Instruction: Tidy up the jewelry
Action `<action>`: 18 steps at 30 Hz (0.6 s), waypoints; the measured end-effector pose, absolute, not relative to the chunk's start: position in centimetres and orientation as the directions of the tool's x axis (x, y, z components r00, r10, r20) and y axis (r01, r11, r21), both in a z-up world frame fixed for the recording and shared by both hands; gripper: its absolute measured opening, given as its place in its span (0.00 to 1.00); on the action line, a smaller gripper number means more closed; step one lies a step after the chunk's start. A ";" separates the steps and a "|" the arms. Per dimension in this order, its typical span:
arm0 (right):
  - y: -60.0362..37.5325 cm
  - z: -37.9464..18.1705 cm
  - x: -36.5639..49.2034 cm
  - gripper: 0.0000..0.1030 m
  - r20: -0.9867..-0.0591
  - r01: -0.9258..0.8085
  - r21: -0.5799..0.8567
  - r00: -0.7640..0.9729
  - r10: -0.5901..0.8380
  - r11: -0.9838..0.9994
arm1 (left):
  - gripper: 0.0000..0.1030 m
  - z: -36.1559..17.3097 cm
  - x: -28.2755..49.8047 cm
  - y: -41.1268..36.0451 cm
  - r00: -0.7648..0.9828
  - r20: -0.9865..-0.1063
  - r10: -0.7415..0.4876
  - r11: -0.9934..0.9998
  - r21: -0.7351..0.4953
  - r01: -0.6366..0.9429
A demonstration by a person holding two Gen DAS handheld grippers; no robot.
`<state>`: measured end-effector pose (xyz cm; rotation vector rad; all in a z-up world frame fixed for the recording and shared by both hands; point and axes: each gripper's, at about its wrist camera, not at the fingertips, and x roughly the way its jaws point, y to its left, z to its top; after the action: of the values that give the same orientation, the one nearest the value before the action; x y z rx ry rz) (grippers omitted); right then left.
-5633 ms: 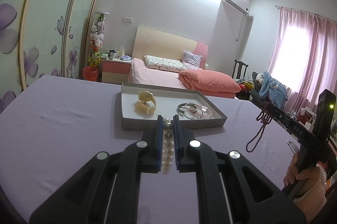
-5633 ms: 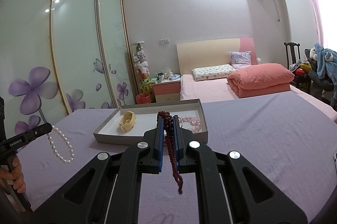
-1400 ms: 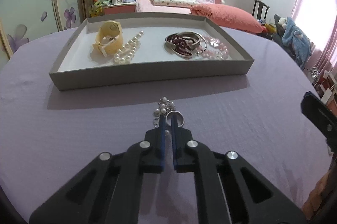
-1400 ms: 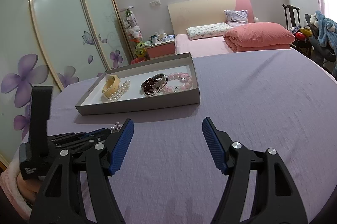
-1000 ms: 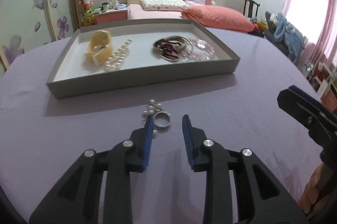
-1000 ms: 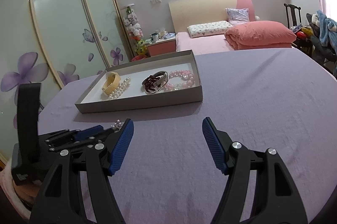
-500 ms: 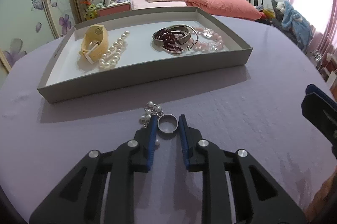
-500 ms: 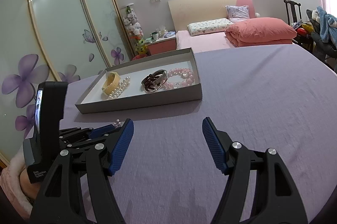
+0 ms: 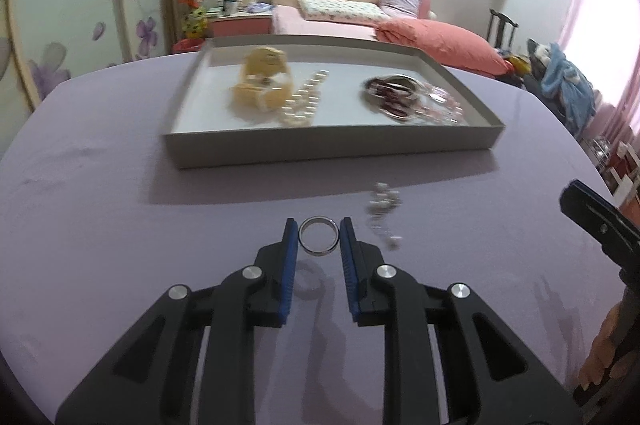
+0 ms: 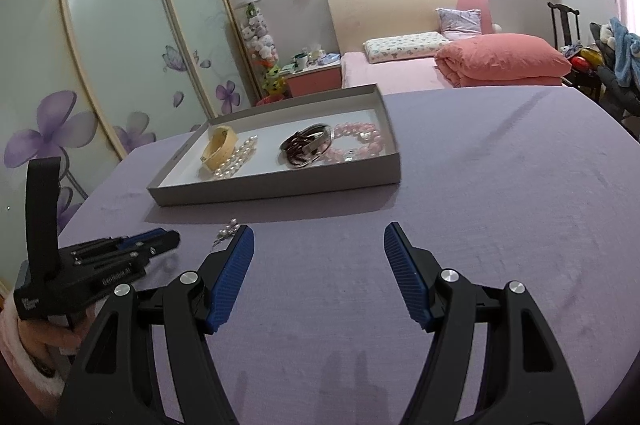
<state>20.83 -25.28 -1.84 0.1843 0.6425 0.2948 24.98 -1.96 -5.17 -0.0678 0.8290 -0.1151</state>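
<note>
My left gripper (image 9: 319, 240) is shut on a silver ring (image 9: 319, 241) and holds it above the purple table; its shadow lies below. A small pearl piece (image 9: 382, 211) lies on the cloth to its right, also seen in the right wrist view (image 10: 228, 228). The grey tray (image 9: 332, 147) beyond holds a yellow watch (image 9: 262, 87), a pearl bracelet (image 9: 304, 101), a dark red bead bracelet (image 9: 394, 93) and a pink bracelet (image 9: 442, 103). My right gripper (image 10: 319, 253) is wide open and empty, near the table's front.
The purple table (image 10: 500, 185) runs wide to the right of the tray (image 10: 280, 185). The left gripper's body (image 10: 92, 265) sits at the lower left of the right wrist view. A bed (image 10: 440, 61) and sliding wardrobe doors (image 10: 100, 45) stand behind.
My left gripper has closed on the silver ring, lifted it off the cloth and shifted left, away from the pearl piece. The right gripper has stayed open and nearly still.
</note>
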 end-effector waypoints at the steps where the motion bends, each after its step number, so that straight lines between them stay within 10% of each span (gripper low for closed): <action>1: -24.8 -1.9 20.9 0.66 -0.566 -0.223 0.256 0.754 0.333 0.941 | 0.21 -5.2 24.9 -1.3 0.672 -0.731 -0.120 0.992 -0.106 0.062; 18: -15.3 -4.2 23.6 0.60 -0.716 -0.382 0.137 0.599 0.358 0.914 | 0.21 -4.9 25.6 8.7 0.691 -0.719 -0.071 0.975 -0.198 -0.106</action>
<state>23.55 -15.30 -4.21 -0.0311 0.8234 0.4289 25.57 8.66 -4.91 -0.2317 0.8092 0.0201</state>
